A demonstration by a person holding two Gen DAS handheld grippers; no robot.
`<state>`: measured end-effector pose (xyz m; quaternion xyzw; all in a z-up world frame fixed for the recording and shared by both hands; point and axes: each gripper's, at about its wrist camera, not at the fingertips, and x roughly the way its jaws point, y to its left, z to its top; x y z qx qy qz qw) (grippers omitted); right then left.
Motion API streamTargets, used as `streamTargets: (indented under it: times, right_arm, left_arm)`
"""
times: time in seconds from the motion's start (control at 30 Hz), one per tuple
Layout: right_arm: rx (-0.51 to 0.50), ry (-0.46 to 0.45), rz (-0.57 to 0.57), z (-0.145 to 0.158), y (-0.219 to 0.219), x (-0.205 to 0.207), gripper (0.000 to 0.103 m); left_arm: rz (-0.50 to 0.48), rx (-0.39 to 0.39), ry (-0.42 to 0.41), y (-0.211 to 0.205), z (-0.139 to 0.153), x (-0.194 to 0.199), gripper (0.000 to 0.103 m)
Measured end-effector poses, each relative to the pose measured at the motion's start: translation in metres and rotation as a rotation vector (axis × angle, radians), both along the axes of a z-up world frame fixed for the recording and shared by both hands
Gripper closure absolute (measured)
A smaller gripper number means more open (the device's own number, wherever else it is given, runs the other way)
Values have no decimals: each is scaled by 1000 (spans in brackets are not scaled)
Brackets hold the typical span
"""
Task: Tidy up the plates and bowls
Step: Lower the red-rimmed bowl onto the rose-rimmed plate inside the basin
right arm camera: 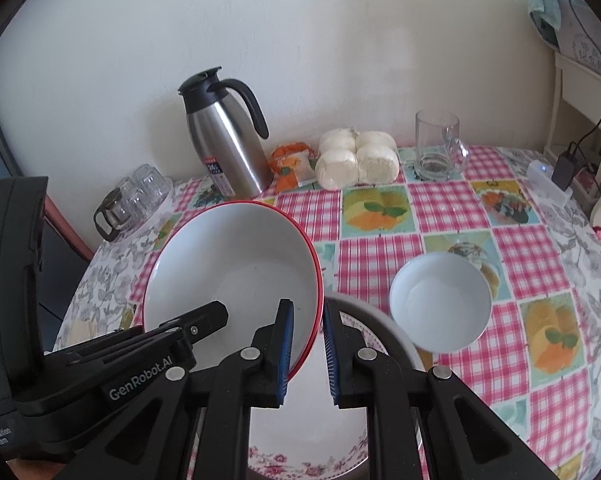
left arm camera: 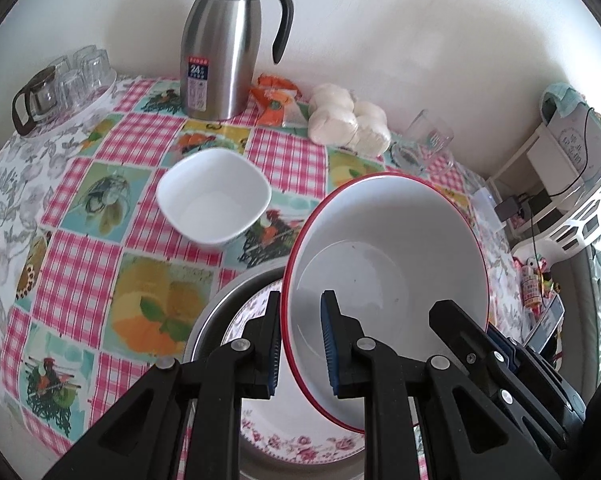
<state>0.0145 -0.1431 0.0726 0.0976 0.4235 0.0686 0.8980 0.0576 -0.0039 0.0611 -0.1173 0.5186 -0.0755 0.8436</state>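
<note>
A large white bowl with a red rim (left arm camera: 388, 264) is held tilted between both grippers, above a floral plate (left arm camera: 300, 446) that lies in a metal basin (left arm camera: 214, 312). My left gripper (left arm camera: 302, 350) has its jaws astride the bowl's left rim. My right gripper (right arm camera: 306, 354) has its jaws astride the bowl's (right arm camera: 236, 272) right rim, over the floral plate (right arm camera: 300, 460). A small white square bowl (left arm camera: 214, 202) sits on the tablecloth beyond; it also shows in the right wrist view (right arm camera: 440, 306).
A steel thermos jug (left arm camera: 224, 52), an orange snack packet (left arm camera: 276, 102), wrapped white buns (left arm camera: 348, 120) and a glass mug (right arm camera: 438, 146) stand along the wall. A tray of glasses (left arm camera: 64, 84) is at the far left. A shelf with cables (right arm camera: 580, 120) is on the right.
</note>
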Motion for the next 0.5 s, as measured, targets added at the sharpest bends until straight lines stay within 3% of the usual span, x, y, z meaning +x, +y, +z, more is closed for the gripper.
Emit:
streamTargets:
  times: [0.5]
  right_arm:
    - [-5, 124, 9, -34, 2, 6, 87]
  left_arm:
    - [1, 46, 150, -2, -36, 4, 83]
